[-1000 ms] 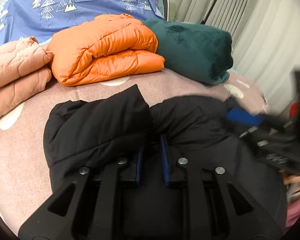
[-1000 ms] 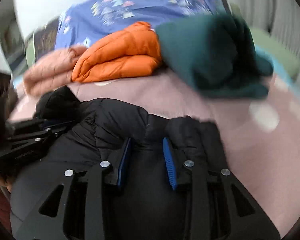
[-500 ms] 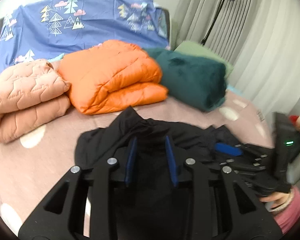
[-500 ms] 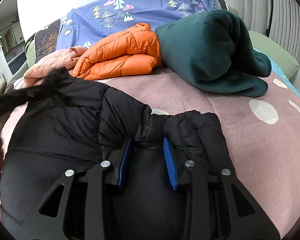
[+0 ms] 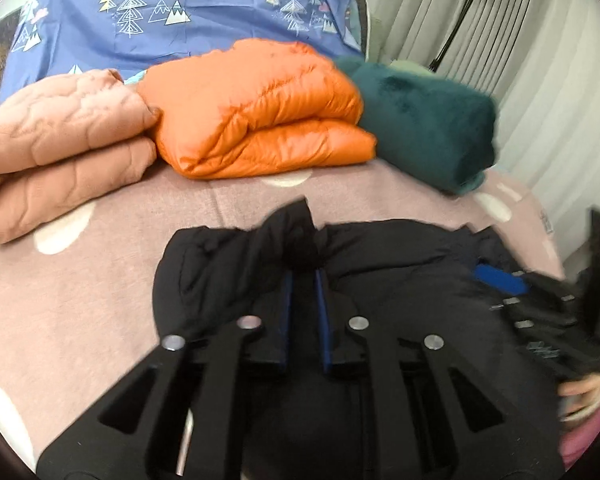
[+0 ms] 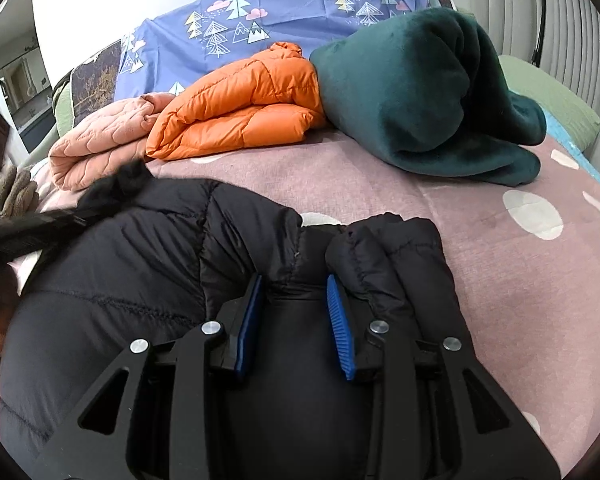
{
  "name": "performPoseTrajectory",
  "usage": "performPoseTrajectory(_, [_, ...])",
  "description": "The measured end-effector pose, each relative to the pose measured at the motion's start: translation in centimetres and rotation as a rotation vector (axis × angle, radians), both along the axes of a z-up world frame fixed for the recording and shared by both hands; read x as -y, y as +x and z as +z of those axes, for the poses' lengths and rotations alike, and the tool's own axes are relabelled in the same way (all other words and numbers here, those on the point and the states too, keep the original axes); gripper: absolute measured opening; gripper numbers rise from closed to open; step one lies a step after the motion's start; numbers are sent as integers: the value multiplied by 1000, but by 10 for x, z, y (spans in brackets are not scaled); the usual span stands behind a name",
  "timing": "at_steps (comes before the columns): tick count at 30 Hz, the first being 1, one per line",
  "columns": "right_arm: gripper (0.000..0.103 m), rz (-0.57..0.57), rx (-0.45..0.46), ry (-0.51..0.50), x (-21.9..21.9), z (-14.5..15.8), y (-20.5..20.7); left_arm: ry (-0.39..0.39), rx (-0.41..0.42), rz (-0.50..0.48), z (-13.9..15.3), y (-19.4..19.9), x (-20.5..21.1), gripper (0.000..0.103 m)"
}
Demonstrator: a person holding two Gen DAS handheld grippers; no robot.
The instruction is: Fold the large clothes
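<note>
Mauve spotted bedspread — both claws pinch puffy, quilted black jacket, left loosening.

The left gripper pinches a fold of the black jacket lying on the pink bedspread; its jaws have just been opening. Behind lie a peach quilt, an orange jacket and a green blanket. The right gripper blurs at right.
</note>
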State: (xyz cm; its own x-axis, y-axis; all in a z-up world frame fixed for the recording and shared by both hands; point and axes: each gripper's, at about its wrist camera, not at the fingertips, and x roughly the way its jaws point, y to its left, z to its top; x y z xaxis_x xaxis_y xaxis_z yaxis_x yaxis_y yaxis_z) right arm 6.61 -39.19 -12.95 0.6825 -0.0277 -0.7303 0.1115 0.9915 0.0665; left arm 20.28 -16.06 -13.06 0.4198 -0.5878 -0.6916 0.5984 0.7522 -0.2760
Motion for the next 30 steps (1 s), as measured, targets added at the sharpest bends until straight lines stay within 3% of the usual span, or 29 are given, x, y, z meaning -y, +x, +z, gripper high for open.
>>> performPoseTrajectory(2, [34, 0, 4, -8, -1, 0, 0, -58, 34, -16, 20, -8, -12, 36])
performPoseTrajectory(5, [34, -2, 7, -10, -1, 0, 0, -72, 61, 29, 31, -1, -23, 36])
performPoseTrajectory(7, [34, -2, 9, -7, 0, 0, 0, 6, 33, 97, 10, 17, -22, 22])
performPoseTrajectory(8, [34, -7, 9, 6, 1, 0, 0, 40, 14, 96, -5, 24, -21, 23])
performPoseTrajectory(10, [34, -15, 9, 22, 3, 0, 1, 15, -15, 91, -34, 26, -23, 23])
performPoseTrajectory(12, [34, -14, 14, 21, 3, -1, -1, 11, -6, 123, -35, 21, -22, 23])
performPoseTrajectory(14, [34, -10, 14, 17, 3, 0, -1, 63, 16, 117, -31, 18, -18, 23])
performPoseTrajectory(18, [34, -8, 19, 0, 1, 0, -3, 96, 27, 127, -5, 6, -29, 22])
performPoseTrajectory(22, [35, -8, 22, 16, 3, 0, -3, 1, 74, 46, 29, -44, -47, 31])
performPoseTrajectory(25, [35, -8, 25, 18, 3, 0, -4, -77, 102, -65, 48, -95, -57, 36])
performPoseTrajectory(26, [35, -8, 26, 18, 3, 0, -4, -90, 121, -123, 51, -119, -56, 42])
performPoseTrajectory(30, [35, -9, 28, 22, 3, 0, -5, 8, 255, -257, 38, -191, -37, 58])
